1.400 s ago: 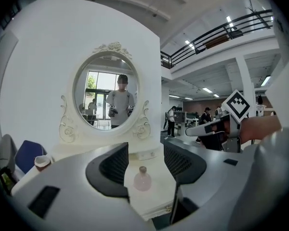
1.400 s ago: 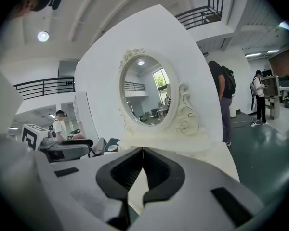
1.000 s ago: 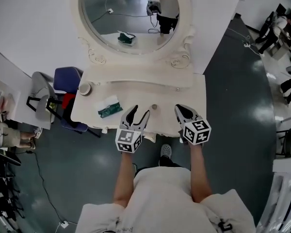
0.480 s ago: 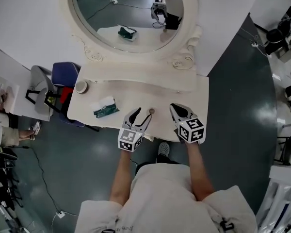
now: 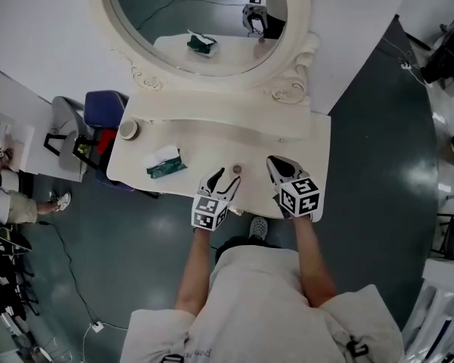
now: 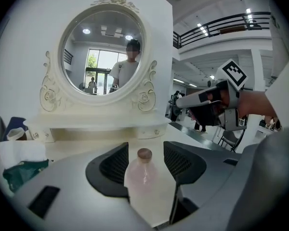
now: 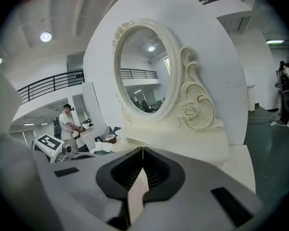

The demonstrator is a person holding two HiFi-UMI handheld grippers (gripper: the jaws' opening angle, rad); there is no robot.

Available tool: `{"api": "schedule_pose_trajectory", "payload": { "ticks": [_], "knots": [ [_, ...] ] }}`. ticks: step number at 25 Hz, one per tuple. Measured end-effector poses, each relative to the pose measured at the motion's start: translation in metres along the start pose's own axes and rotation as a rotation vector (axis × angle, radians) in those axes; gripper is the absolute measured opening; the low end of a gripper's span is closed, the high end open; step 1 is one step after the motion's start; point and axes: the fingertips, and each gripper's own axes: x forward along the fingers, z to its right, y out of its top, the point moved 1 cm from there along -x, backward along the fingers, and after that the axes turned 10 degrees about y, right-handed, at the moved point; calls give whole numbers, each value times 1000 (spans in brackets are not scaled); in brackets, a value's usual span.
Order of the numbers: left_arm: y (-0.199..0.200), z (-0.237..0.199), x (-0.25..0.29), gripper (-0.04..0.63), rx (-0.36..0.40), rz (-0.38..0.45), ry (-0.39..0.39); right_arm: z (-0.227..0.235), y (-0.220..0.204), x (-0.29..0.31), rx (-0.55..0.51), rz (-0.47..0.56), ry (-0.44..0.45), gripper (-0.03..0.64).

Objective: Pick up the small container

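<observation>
Centre frame: the container (image 5: 237, 169) stands near the table's (image 5: 204, 138) front edge, with a tissue pack (image 5: 165, 162) to its left and the mirror (image 5: 204, 13) above. Your left gripper (image 5: 224, 178) flanks it, jaws apart. Your right gripper (image 5: 277, 162), jaws together, lies just right of it.

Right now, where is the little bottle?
In the head view, the bottle stands near the table's front edge, between the left gripper's open jaws.
</observation>
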Motion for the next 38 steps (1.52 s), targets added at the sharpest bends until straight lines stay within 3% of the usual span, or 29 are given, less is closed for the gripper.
{"api": "schedule_pose_trajectory", "payload": {
  "ticks": [21,27,35,38],
  "knots": [
    [-40,4,43,239,-16,-44,87,9,-26,-22,6,3,-51,17],
    [-42,4,60,235,-78,-22,118,22,-31,-43,-4,-24,-98,17],
    [-36,6,67,200,26,28,185,34,-39,-63,-3,-45,-149,17],
    [-31,7,66,163,7,38,206,38,-47,-65,-3,-66,-160,17]
  ]
}}
